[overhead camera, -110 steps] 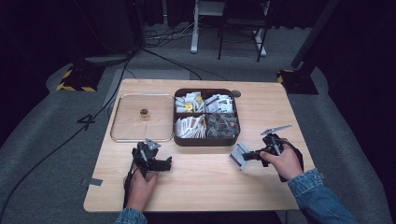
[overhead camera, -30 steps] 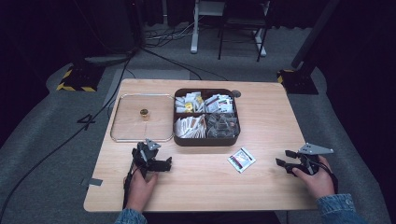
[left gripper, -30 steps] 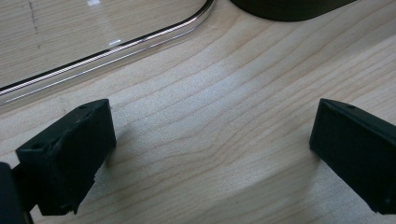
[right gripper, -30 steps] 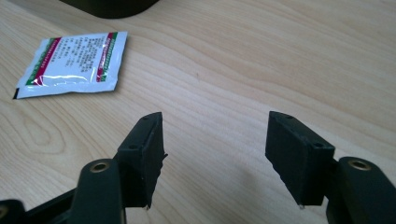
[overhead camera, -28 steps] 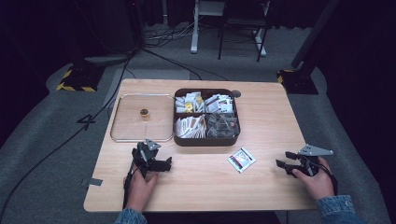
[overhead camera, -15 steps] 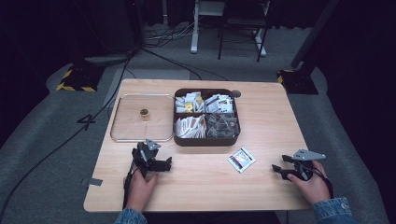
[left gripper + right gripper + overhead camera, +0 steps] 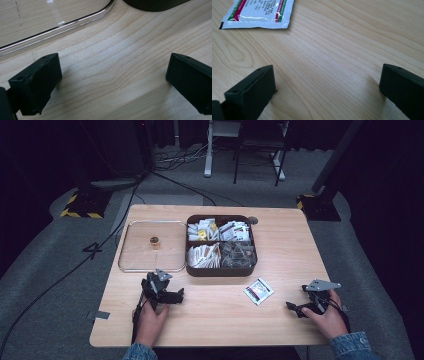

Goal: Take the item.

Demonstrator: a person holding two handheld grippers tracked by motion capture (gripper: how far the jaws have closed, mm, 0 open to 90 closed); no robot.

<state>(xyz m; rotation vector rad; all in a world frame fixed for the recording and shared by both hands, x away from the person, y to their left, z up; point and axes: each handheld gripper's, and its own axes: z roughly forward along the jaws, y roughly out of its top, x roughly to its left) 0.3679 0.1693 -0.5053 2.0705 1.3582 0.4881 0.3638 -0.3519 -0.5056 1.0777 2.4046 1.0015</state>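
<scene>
**Two open tongs resting low on the bench**

Both my hands rest on the near part of the wooden bench [image 7: 220,320], each holding tongs. My left tongs [image 7: 170,296] lie just in front of a clear flat lid [image 7: 131,260], pointing toward the right. My right tongs [image 7: 295,307] sit near the bench's right edge, pointing left toward a small white sachet [image 7: 258,291] that lies flat and well apart from them. Both tongs stand wide open, holding nothing.

A dark tray [image 7: 220,270] with four compartments of packets sits mid-bench, beside the lid, which has a small brass-coloured knob [image 7: 154,241].

From the left tongs' own view, the lid's shiny curved rim [image 7: 75,22] lies just ahead. From the right tongs' view, the sachet [image 7: 259,12] shows red and green stripes and fine print too small to read.
</scene>
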